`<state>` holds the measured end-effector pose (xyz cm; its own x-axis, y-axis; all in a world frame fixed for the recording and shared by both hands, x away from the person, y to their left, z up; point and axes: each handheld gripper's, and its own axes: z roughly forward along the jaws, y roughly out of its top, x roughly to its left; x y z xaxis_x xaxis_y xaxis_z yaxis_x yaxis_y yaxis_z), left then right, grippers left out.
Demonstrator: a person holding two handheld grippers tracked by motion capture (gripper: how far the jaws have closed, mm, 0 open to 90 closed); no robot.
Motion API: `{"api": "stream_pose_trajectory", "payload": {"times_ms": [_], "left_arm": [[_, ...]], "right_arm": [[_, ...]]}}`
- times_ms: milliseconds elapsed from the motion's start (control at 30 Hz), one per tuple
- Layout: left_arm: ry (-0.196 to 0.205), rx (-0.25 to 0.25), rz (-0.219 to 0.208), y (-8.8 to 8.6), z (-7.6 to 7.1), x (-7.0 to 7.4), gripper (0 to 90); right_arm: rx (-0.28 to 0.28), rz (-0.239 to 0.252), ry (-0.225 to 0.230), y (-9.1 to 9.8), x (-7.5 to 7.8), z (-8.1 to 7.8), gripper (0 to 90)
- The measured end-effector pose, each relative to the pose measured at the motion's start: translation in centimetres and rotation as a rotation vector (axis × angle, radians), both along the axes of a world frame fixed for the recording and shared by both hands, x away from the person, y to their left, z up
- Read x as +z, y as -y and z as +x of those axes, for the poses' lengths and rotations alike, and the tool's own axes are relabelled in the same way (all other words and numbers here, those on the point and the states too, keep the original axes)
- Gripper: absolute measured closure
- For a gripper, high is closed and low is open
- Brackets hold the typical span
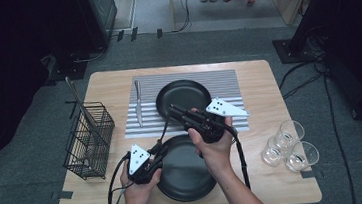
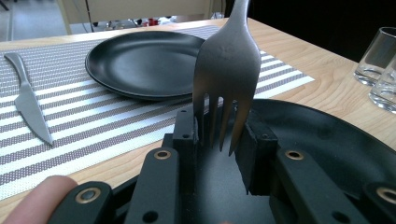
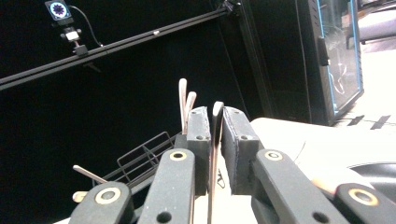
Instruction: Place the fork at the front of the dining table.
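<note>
We find the near black plate at the table's front edge, with both hands working above it. The left gripper is clamped on the tines of a fork, which point down into its jaws, apparently so that the handle stays free.

The handle runs up and away into the right gripper. Its pads stand close on either side of the handle, but we cannot tell whether they press on it. We judge this to be a hand-over of the fork from one gripper to the other, or a re-grip.

Beyond lies the striped placemat, carrying a knife left of the far plate. The mat's right side is vacant, probably for the fork. Glasses stand at the table's right, and a wire basket at its left.
</note>
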<state>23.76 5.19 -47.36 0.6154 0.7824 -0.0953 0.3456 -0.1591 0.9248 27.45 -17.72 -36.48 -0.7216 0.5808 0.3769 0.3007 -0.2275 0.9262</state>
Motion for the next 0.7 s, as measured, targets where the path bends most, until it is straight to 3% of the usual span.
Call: {"api": "stream_pose_trajectory", "payload": {"times_ms": [367,533,700], "left_arm": [[-0.001,-0.041,-0.021,-0.06,-0.06,-0.01,72.2],[-0.032,-0.074,-0.074,-0.55,0.29,-0.04,72.3],[-0.035,-0.085,-0.077,-0.61,0.26,-0.07,72.4]], "right_arm": [[0.022,0.0,0.017,-0.11,-0.01,-0.01,79.4],[0.035,-0.008,0.025,-0.14,-0.03,-0.04,79.6],[0.042,-0.017,0.022,-0.24,-0.11,0.02,78.9]]}}
